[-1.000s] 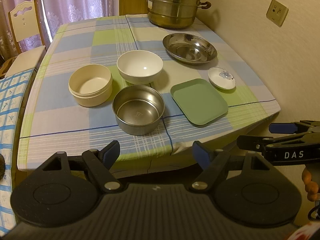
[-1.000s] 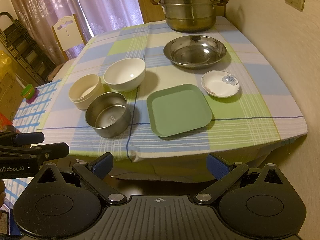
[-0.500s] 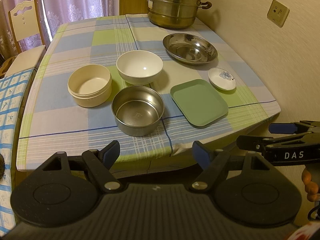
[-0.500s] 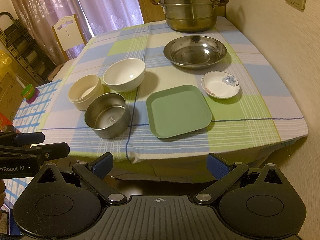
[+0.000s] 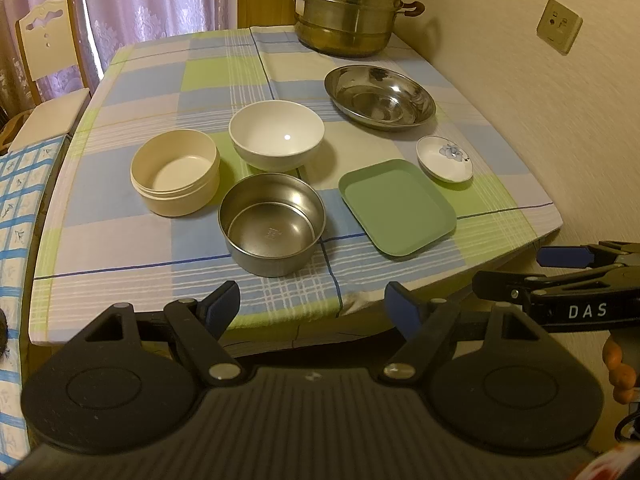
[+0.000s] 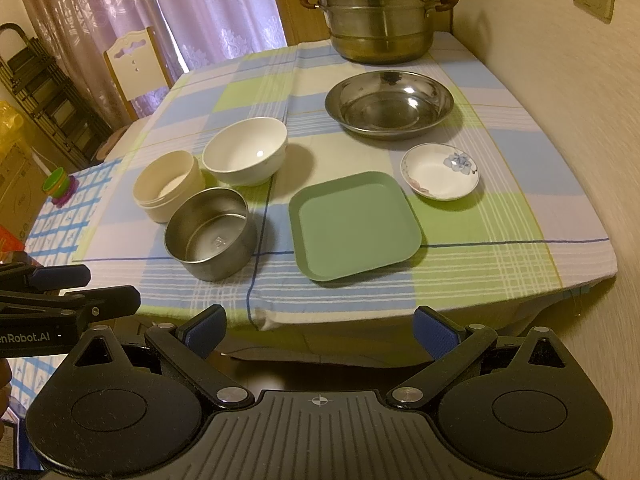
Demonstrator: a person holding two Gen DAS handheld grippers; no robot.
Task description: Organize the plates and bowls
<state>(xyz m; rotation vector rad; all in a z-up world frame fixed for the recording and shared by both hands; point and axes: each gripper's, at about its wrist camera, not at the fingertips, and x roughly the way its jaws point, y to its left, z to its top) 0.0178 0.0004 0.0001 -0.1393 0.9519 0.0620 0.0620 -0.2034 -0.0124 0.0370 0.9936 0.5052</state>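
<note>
Both tools gape short of the table (image 5: 100, 280) edge.

left claw (image 5: 312, 308): slightly closer to the desk (image 5: 120, 256) edge than a second ago; its blue tips now overlap the near hem of the cloth, where earlier they sat just below it.
steel bowl (image 5: 272, 224): sits a little lower and larger in the left wrist view than before.
right claw (image 6: 320, 330): also eased forward a little; the green plate (image 6: 354, 226) and steel bowl (image 6: 211, 234) lie lower in its view than a second ago.
dishes themselves: none has shifted on the cloth; only the views have moved.
</note>
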